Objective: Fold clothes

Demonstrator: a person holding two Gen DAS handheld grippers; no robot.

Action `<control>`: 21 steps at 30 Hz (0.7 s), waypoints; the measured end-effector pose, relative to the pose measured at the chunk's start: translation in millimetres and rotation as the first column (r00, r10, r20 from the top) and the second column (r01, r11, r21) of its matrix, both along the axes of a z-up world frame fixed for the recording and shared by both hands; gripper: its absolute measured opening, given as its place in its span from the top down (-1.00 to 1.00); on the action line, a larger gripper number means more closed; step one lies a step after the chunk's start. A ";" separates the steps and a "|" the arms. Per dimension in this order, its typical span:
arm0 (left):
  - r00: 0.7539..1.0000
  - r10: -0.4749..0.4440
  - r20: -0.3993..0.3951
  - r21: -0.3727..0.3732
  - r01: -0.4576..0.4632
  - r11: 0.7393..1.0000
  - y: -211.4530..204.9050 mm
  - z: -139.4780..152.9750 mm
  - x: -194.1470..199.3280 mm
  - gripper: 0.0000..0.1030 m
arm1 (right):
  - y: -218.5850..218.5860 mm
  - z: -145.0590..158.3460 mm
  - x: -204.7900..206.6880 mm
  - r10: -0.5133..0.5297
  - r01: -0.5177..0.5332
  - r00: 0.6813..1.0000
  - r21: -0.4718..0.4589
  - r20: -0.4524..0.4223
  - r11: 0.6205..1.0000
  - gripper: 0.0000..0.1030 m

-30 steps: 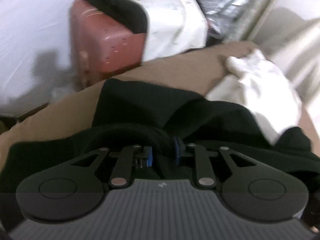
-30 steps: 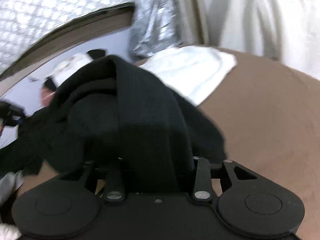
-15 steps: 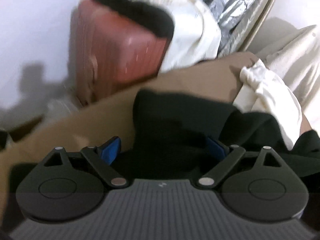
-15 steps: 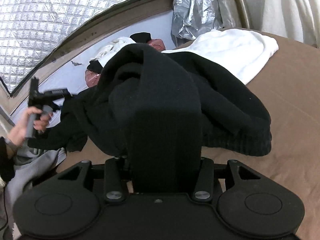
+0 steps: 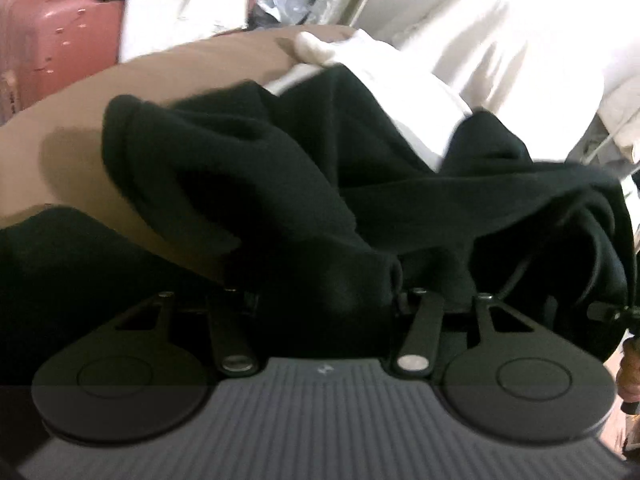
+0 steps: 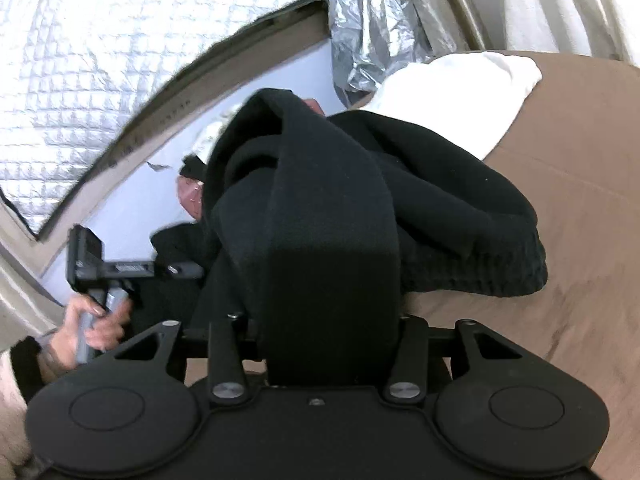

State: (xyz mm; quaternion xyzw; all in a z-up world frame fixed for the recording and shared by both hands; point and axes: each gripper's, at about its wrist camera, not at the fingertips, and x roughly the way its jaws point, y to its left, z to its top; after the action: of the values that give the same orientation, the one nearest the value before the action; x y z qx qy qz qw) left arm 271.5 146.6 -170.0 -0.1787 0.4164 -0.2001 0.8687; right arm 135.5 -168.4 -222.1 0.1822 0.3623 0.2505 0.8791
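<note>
Left gripper [image 5: 324, 300] jaws closing round black sweater [image 5: 280, 168] fold; right gripper [image 6: 324, 340] clamps broad band, closing slightly. Mid-fold, regrasp; next likely lay flat on brown bed [image 6: 560, 184].

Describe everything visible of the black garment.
The black garment is a thick, soft fleece-like piece with a ribbed knit hem, bunched in folds on the brown surface, partly over a white cloth. A wide band of it runs between the right gripper's fingers; another fold sits between the closing left gripper.
</note>
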 end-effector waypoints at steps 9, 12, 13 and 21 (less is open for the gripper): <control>0.955 0.289 -0.068 0.309 -0.255 0.916 -49.7 -3.1 9.8 -0.18 | 4.5 -0.7 -3.4 -0.034 0.035 0.999 -0.037 0.017 0.999 0.11; 0.956 0.292 -0.002 0.399 -0.267 0.877 -72.3 19.2 -2.1 0.22 | 1.6 -0.4 -5.8 -0.054 0.054 0.998 -0.010 0.035 0.998 0.17; 0.958 0.285 0.046 0.445 -0.275 0.852 -80.3 33.9 -8.6 0.25 | -1.0 1.2 -7.5 -0.055 0.054 0.998 0.009 0.040 0.998 0.21; 0.906 0.141 0.400 0.432 -0.321 0.843 -138.9 189.7 -58.7 0.28 | -30.3 48.2 -35.1 -0.109 0.106 0.991 0.048 0.080 0.993 0.43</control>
State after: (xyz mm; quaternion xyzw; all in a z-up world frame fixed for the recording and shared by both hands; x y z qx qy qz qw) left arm 212.8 7.7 19.6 0.0355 0.2656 -0.0092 0.9634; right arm 100.4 -198.7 -173.9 0.2099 0.3099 0.2178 0.9014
